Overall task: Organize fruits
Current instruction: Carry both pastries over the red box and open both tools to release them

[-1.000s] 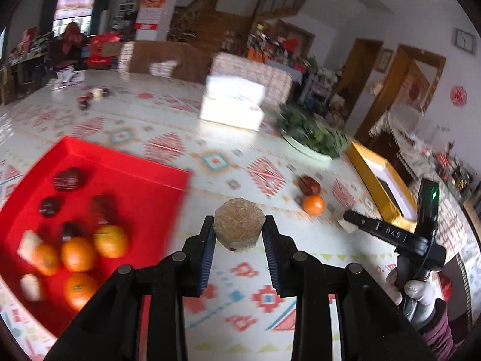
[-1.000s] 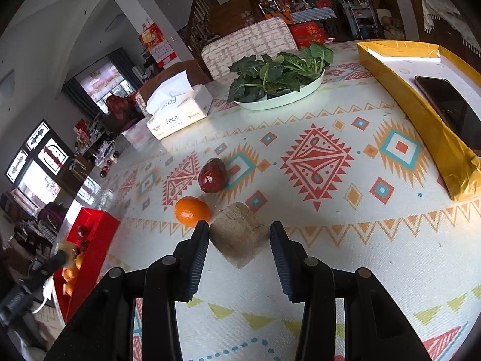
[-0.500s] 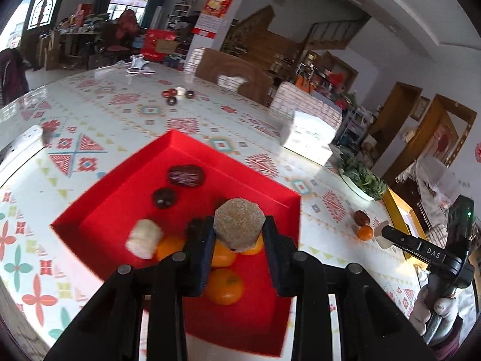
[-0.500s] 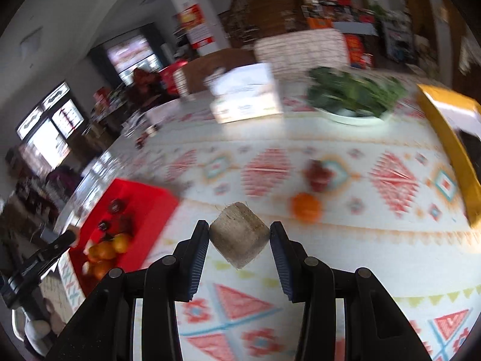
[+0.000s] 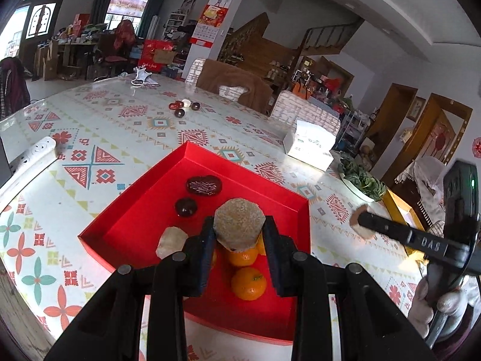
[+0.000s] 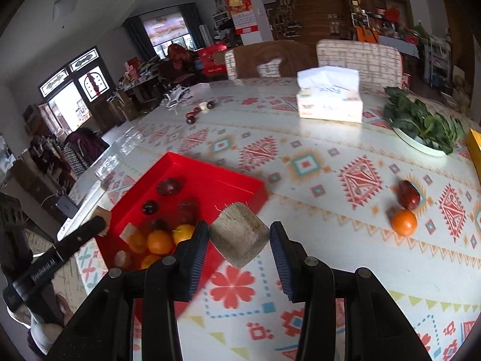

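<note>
My left gripper [image 5: 239, 228] is shut on a round tan fibrous chunk [image 5: 239, 224] and hangs over the red tray [image 5: 141, 219]. In the tray lie oranges [image 5: 248, 283], two dark dates [image 5: 203, 185] and a pale chunk [image 5: 170, 241]. My right gripper [image 6: 239, 233] is shut on a blocky tan chunk [image 6: 240, 236], held above the tablecloth just right of the red tray [image 6: 210, 177]. An orange [image 6: 403, 222] and a red date [image 6: 408, 197] lie on the cloth to the right. The right gripper's chunk [image 5: 359, 221] also shows in the left wrist view.
A tissue box [image 6: 329, 102], a plate of greens [image 6: 424, 126] and a yellow box [image 6: 475, 147] stand at the far right. A white power strip [image 5: 30, 162] lies left of the tray. Several small dark fruits [image 5: 183, 108] sit far back. Chairs line the table's far edge.
My left gripper swung with its chunk from the open tablecloth to over the red tray. My right gripper lifted its chunk off the cloth and carried it left toward the tray.
</note>
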`<state>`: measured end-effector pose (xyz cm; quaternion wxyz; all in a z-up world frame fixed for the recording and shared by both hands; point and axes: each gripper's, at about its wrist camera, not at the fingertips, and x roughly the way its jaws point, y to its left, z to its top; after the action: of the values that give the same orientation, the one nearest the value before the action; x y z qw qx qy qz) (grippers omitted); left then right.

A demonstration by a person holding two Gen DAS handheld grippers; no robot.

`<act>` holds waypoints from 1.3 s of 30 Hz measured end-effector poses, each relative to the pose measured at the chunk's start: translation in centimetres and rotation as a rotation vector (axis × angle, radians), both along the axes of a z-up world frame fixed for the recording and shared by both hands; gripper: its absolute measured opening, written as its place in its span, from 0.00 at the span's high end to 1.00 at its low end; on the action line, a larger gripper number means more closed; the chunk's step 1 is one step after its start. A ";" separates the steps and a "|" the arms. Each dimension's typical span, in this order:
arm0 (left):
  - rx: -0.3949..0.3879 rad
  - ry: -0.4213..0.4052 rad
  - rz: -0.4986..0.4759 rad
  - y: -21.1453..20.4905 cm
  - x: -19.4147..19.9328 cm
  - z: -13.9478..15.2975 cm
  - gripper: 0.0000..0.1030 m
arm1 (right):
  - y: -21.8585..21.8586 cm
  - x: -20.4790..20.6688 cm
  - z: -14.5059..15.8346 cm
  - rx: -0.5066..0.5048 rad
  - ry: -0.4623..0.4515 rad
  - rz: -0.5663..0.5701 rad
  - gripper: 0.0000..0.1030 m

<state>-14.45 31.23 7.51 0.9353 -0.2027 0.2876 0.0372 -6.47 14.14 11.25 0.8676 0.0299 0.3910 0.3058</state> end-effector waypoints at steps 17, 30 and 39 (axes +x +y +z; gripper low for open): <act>0.051 0.089 0.022 0.4 0.9 -1.7 0.70 | 6.2 0.4 1.1 -0.011 0.010 0.097 0.55; 0.144 0.136 0.027 -0.6 2.3 -2.6 0.70 | 9.1 2.4 -2.4 -0.103 0.034 0.097 0.55; 0.164 0.156 0.041 -0.2 3.0 -3.3 0.70 | 11.1 3.3 -4.4 -0.172 0.031 0.102 0.56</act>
<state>-11.46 31.06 4.21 0.9225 -0.1279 0.3514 0.0954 -3.13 25.29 6.82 0.8440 -0.0600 0.4304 0.3144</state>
